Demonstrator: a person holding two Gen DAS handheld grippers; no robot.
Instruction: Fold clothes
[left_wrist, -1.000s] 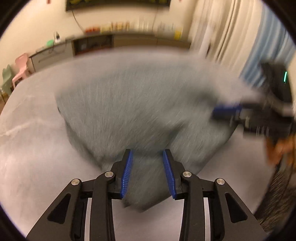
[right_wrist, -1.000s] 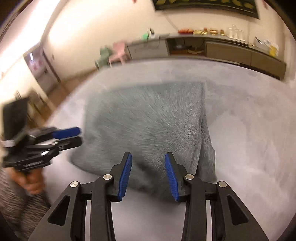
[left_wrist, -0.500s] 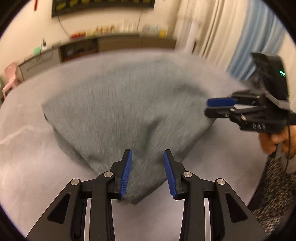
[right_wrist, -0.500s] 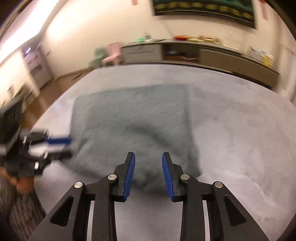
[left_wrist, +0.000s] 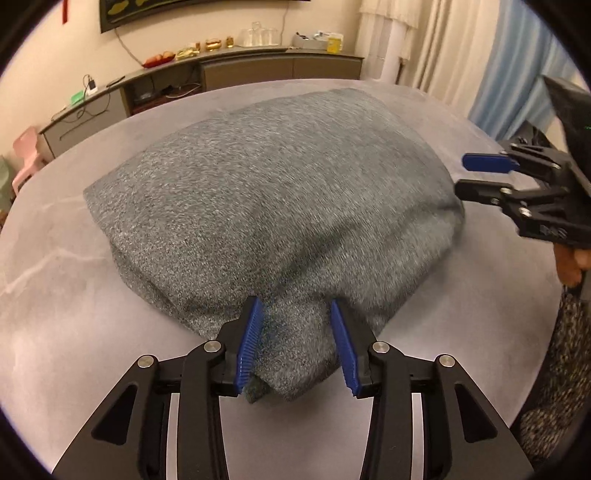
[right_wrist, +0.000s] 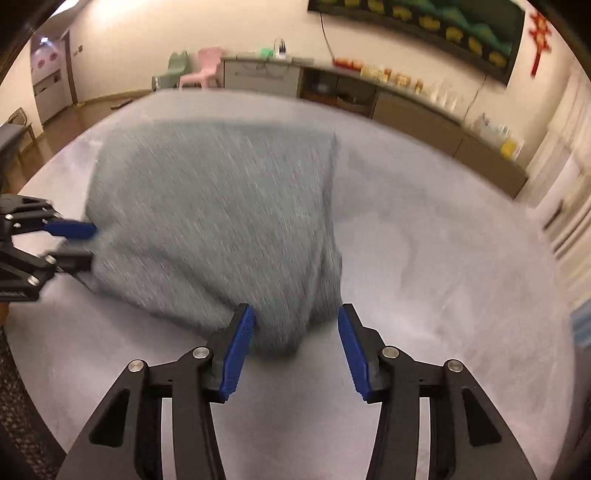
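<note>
A grey-green knit garment (left_wrist: 277, 192) lies folded in a thick pile on the grey table (left_wrist: 55, 295). My left gripper (left_wrist: 295, 314) has the garment's near corner bunched between its blue pads; its jaws are opening, and the cloth still fills the gap. In the right wrist view the garment (right_wrist: 214, 206) is blurred. My right gripper (right_wrist: 295, 314) has its jaws opening too: another corner touches only the left pad, with a clear gap at the right one. Each gripper shows sideways in the other's view: the right gripper (left_wrist: 465, 175) and the left gripper (right_wrist: 90, 245), both at the garment's edge.
A person's hand (left_wrist: 569, 269) holds the right gripper at the table's right edge, above speckled dark fabric (left_wrist: 565, 369). A long sideboard (left_wrist: 258, 66) with small items lines the far wall. Curtains (left_wrist: 461, 55) hang on the right. Small chairs (right_wrist: 207, 68) stand beyond the table.
The right gripper's jaws have spread and the garment's corner has come off its right pad. The left jaws have widened a little around their corner. The right wrist view has swung round.
</note>
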